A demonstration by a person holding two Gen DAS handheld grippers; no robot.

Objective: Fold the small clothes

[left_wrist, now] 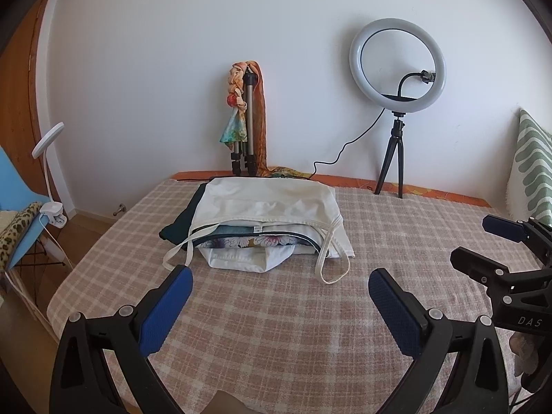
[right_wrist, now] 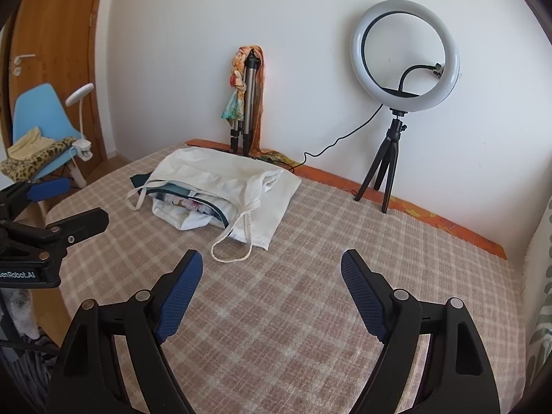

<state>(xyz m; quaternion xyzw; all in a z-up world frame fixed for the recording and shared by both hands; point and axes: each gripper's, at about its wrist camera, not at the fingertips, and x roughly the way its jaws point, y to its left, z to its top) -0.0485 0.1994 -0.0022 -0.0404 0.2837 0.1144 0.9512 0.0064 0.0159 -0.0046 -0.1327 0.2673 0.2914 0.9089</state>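
Lying toward the far middle of the pink-and-cream checked bedspread [left_wrist: 276,327], your white cotton tote bag [left_wrist: 272,200] rests flat with its mouth turned to you. Inside the mouth sits a stack of small folded clothes [left_wrist: 255,241]: a floral-print piece on top and a white garment poking out onto the cover. A dark green cloth [left_wrist: 181,220] lies under the bag's left side. Two long cream handles [left_wrist: 331,262] trail loose over the bedspread in front of the bag.

Your left gripper [left_wrist: 279,288], black frame with blue textured pads, hovers near the bag with its jaws spread wide and nothing between them. Your right gripper [right_wrist: 272,265] is likewise spread wide, holding nothing, just beside the left one and apart from the bag.

Beyond the bag, at the white wall:
- a folded grey tripod [left_wrist: 249,124] draped with an orange patterned scarf [left_wrist: 260,117];
- a white ring light on a small black tripod [left_wrist: 396,65], its black cable running down to the bed.

At your left: a blue plastic chair [right_wrist: 41,117] bearing a leopard-print fabric [right_wrist: 38,158], a white clip-on lamp [right_wrist: 81,117], a wooden door [right_wrist: 51,34]. At your right: a green-and-white patterned cushion [left_wrist: 533,169].
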